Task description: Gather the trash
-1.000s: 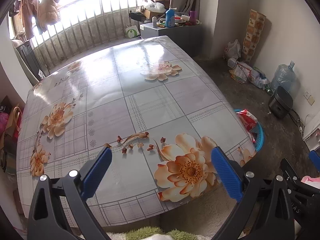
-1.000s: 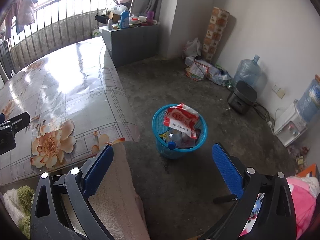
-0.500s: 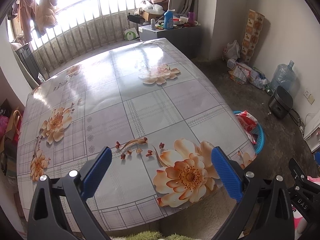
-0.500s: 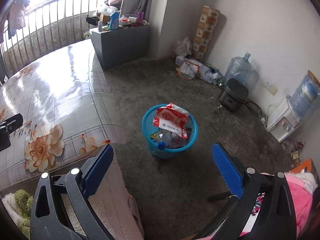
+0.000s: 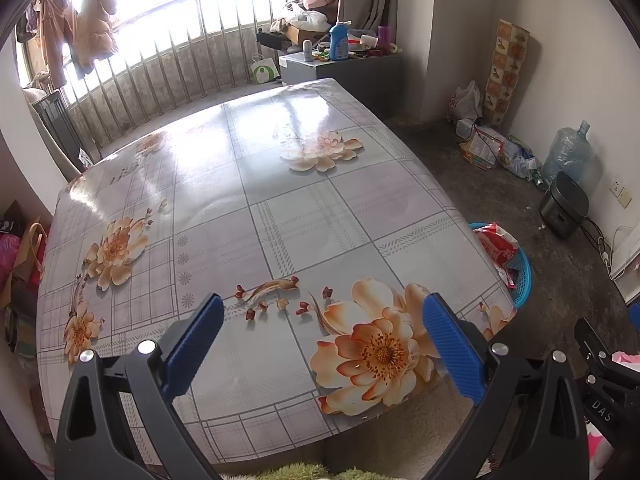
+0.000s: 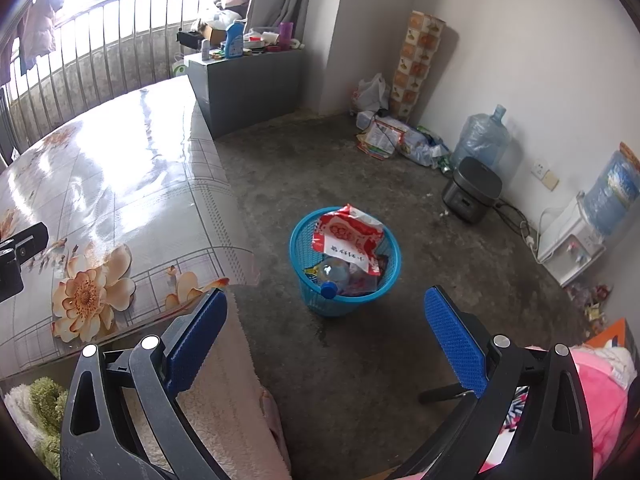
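Note:
A blue plastic basket point(image 6: 386, 280) stands on the concrete floor just right of the table. Inside it lie a red and white snack bag point(image 6: 347, 236) and a clear bottle with a blue cap point(image 6: 332, 276). My right gripper point(image 6: 325, 330) hangs open above the floor near the basket, nothing between its blue pads. My left gripper point(image 5: 322, 336) is open over the near edge of the flowered table point(image 5: 256, 208), also holding nothing. From the left wrist view only a slice of the basket point(image 5: 522, 276) shows past the table's right edge.
A grey cabinet point(image 6: 248, 80) with bottles stands behind the table. Bags and wrappers point(image 6: 394, 138) lie by the far wall next to a water jug point(image 6: 480, 140) and a black cooker point(image 6: 472, 188). A water dispenser point(image 6: 576, 236) is at right. Cream cloth point(image 6: 224, 396) lies below.
Both wrist views have shifted slightly, so the table and the basket sit a little differently in frame. Both grippers stay open and hold nothing.

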`<control>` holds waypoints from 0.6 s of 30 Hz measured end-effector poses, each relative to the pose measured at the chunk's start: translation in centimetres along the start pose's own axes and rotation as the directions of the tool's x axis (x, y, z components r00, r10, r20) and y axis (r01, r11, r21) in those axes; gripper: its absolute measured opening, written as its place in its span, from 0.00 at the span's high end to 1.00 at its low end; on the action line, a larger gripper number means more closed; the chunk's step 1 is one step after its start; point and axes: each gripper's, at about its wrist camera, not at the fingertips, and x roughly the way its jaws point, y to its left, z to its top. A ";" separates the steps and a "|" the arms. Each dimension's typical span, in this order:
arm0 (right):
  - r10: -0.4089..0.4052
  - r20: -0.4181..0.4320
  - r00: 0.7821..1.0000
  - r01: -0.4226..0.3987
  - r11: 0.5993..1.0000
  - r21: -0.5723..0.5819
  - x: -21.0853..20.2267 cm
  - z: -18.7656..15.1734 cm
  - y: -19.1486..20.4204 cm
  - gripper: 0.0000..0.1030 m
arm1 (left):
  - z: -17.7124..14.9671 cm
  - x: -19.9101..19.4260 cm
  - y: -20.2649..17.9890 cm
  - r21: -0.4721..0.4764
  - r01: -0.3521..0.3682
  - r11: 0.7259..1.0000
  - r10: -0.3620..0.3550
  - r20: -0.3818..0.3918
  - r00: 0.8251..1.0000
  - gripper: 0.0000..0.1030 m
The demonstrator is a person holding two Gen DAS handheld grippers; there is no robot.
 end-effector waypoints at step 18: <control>0.003 0.003 1.000 -0.003 1.000 -0.004 -0.3 -0.2 0.2 0.08 | 0.0 0.0 -0.1 0.005 -0.002 1.000 0.002 -0.006 1.000 0.05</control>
